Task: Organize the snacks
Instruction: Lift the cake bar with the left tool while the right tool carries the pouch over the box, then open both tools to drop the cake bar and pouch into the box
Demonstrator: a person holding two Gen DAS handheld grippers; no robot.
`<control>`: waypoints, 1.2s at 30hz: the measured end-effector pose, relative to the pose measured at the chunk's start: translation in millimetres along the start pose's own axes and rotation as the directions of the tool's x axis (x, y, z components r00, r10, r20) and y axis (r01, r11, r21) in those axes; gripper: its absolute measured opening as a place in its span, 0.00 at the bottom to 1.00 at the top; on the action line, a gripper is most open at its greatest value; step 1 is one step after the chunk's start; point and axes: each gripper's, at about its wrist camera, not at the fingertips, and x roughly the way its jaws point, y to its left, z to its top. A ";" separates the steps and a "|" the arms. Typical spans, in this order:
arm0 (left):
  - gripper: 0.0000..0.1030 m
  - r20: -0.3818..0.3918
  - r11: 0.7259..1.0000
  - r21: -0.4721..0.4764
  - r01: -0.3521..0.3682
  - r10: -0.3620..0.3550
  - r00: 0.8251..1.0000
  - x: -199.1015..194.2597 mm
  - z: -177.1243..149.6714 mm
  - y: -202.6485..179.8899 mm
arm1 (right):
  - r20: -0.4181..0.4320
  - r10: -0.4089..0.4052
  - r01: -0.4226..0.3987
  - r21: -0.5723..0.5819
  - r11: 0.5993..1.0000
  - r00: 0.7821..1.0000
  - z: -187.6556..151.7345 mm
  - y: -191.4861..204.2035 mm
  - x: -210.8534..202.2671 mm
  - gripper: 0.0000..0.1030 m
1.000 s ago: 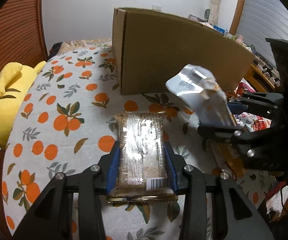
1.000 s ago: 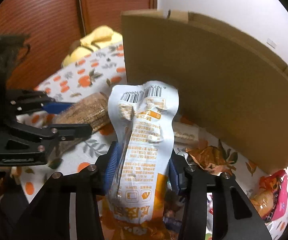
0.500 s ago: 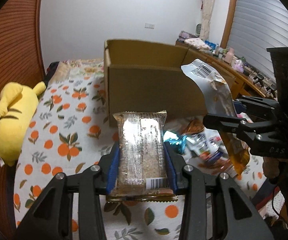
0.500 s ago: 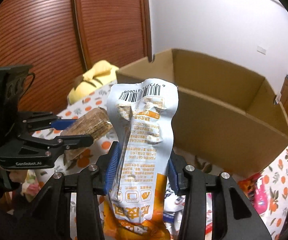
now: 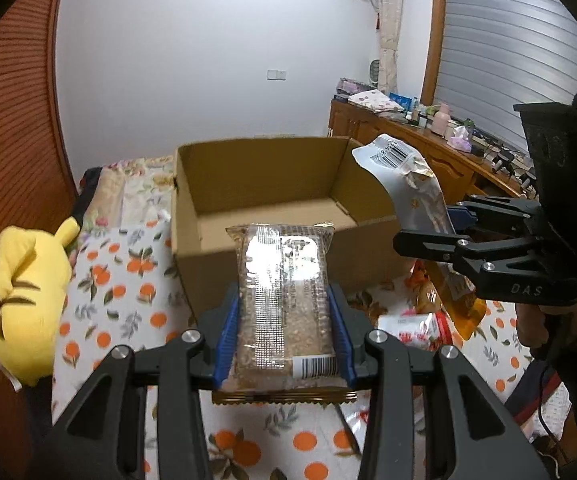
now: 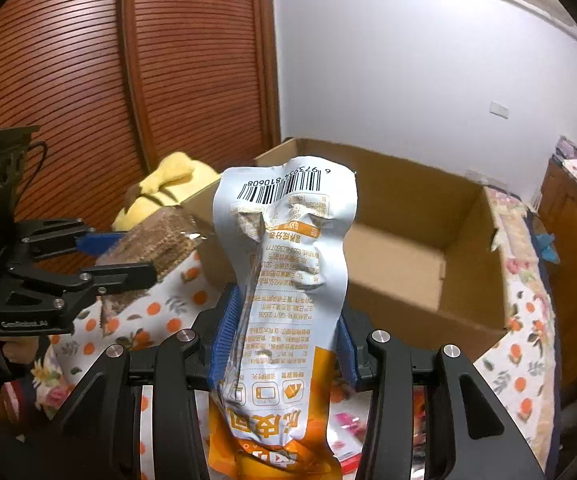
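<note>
Between the blue pads of the left gripper [image 5: 284, 332] sits a clear-wrapped rectangular grain snack bar [image 5: 284, 308], clamped along both long sides, its barcode end nearest the camera and its far end reaching up over the near wall of the open brown cardboard box [image 5: 272, 196]. That box lies straight ahead of this gripper, on a bedspread printed with oranges and leaves [image 5: 104, 292], and its inside looks bare as far as the view shows. To the left of the gripper a yellow plush toy [image 5: 24, 300] lies at the bedspread's edge.

Off to the right, held higher, the right gripper [image 6: 284, 344] is closed on a white-and-orange foil snack pouch [image 6: 288, 280] — gripped about its middle, barcode end up, orange end hanging below the fingers. From the left wrist view the same pouch [image 5: 416, 196] leans toward the right corner of the box, its top near the rim; whether it touches the cardboard I cannot tell. Below the right gripper, several loose red, white and orange snack packets [image 5: 412, 324] lie on the bedspread beside the box.

From the right wrist view the left gripper [image 6: 100, 256] shows on the left with the bar [image 6: 156, 248] in it, just short of the box [image 6: 428, 248].
</note>
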 end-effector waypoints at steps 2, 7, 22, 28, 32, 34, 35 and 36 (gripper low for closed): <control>0.39 0.003 1.000 0.006 0.004 -0.004 1.000 1.9 7.9 -1.3 | 0.000 -0.014 0.014 0.005 1.000 1.000 6.0 -7.1 -0.7 0.43; 0.39 0.017 1.000 0.029 -0.004 0.004 1.000 7.5 31.2 -5.5 | 0.000 -0.047 0.047 0.022 0.999 0.999 21.9 -26.9 -0.4 0.43; 0.39 -0.026 0.999 0.034 -0.041 0.042 0.999 52.9 70.8 0.2 | -0.041 -0.096 0.101 0.137 0.985 0.995 59.2 -76.5 36.7 0.44; 0.40 -0.043 0.997 0.032 -0.072 0.074 0.996 73.9 75.1 4.1 | -0.029 -0.176 0.178 0.208 0.962 0.984 66.5 -100.5 48.8 0.44; 0.40 -0.065 0.995 0.030 -0.094 0.096 0.993 86.5 73.7 4.8 | -0.052 -0.233 0.239 0.230 0.943 0.971 68.8 -113.1 57.9 0.45; 0.41 -0.073 0.993 0.037 -0.108 0.110 0.991 91.7 71.2 3.7 | -0.059 -0.266 0.272 0.223 0.936 0.962 68.5 -115.8 61.3 0.45; 0.41 -0.076 0.993 0.039 -0.111 0.113 0.991 93.7 69.1 3.3 | -0.056 -0.270 0.276 0.227 0.934 0.961 68.1 -116.1 61.4 0.45; 0.41 -0.079 0.993 0.038 -0.112 0.114 0.990 96.0 68.4 3.7 | -0.050 -0.275 0.279 0.233 0.932 0.960 66.9 -116.7 61.0 0.43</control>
